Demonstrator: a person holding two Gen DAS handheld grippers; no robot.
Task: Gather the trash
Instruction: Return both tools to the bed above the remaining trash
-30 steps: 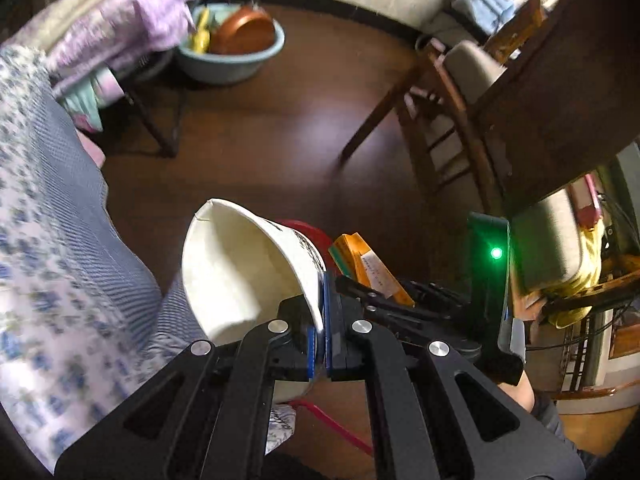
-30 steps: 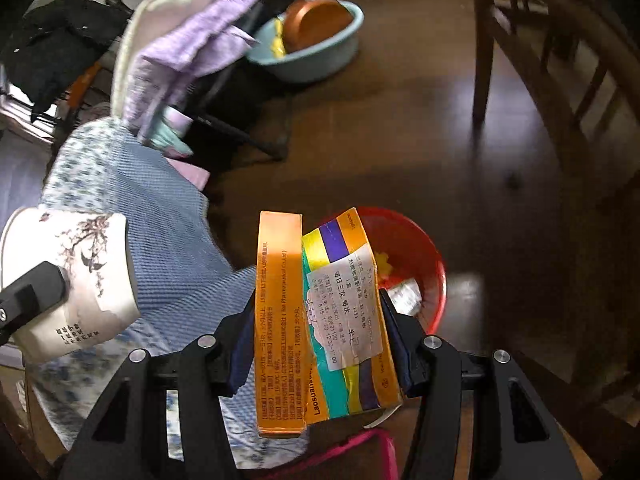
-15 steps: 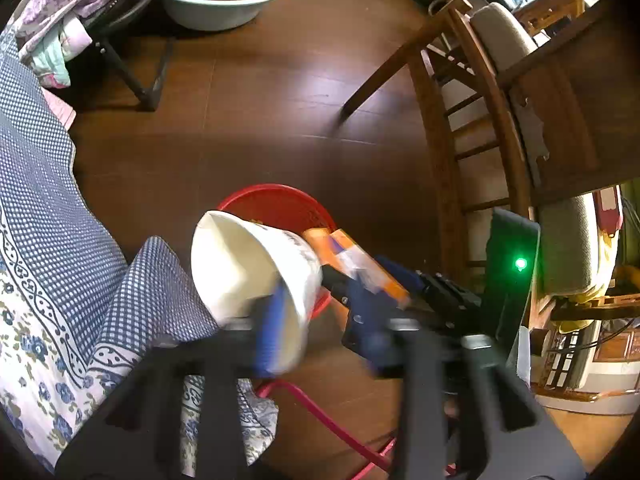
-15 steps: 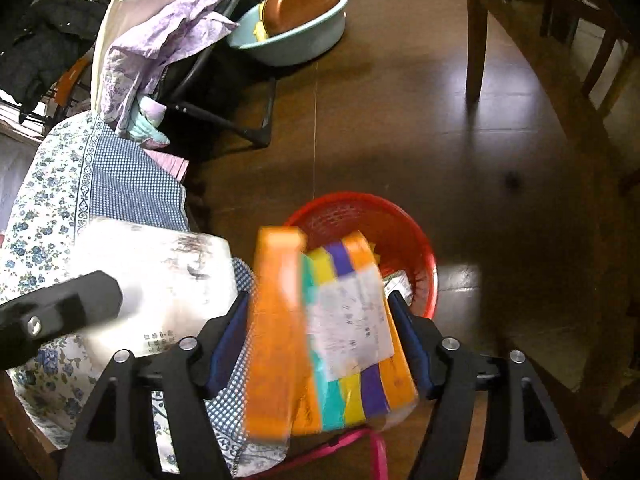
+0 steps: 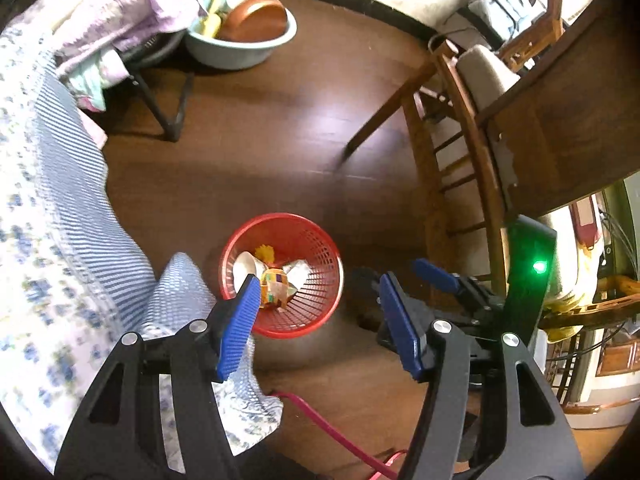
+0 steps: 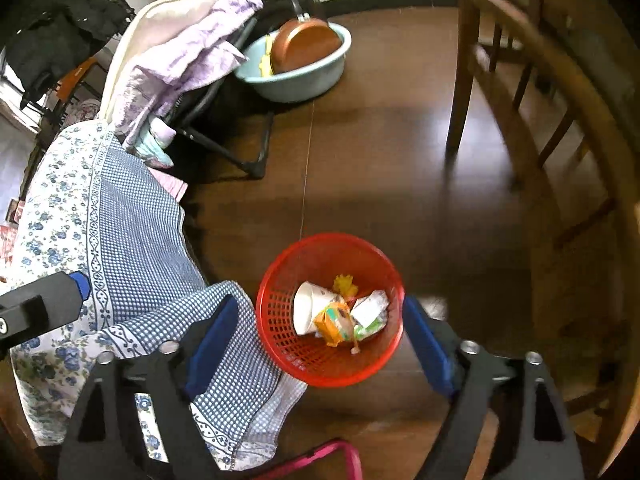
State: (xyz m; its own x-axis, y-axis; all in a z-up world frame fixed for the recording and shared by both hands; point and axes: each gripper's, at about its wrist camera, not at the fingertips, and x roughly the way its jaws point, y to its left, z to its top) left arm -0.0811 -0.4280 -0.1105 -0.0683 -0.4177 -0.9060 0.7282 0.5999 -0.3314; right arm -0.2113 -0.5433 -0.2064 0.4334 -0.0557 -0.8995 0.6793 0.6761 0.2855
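A red mesh trash basket stands on the dark wood floor below both grippers. In it lie a white paper cup, an orange and yellow carton and other scraps. My left gripper is open and empty above the basket. My right gripper is open and empty, its blue pads either side of the basket. The right gripper also shows in the left wrist view.
A blue checked and floral tablecloth hangs at the left beside the basket. Wooden chairs stand at the right. A pale blue basin with a brown pan sits far back. A pink frame lies near the bottom.
Both grippers have opened. The paper cup from the left and the orange carton from the right have dropped into the red basket.
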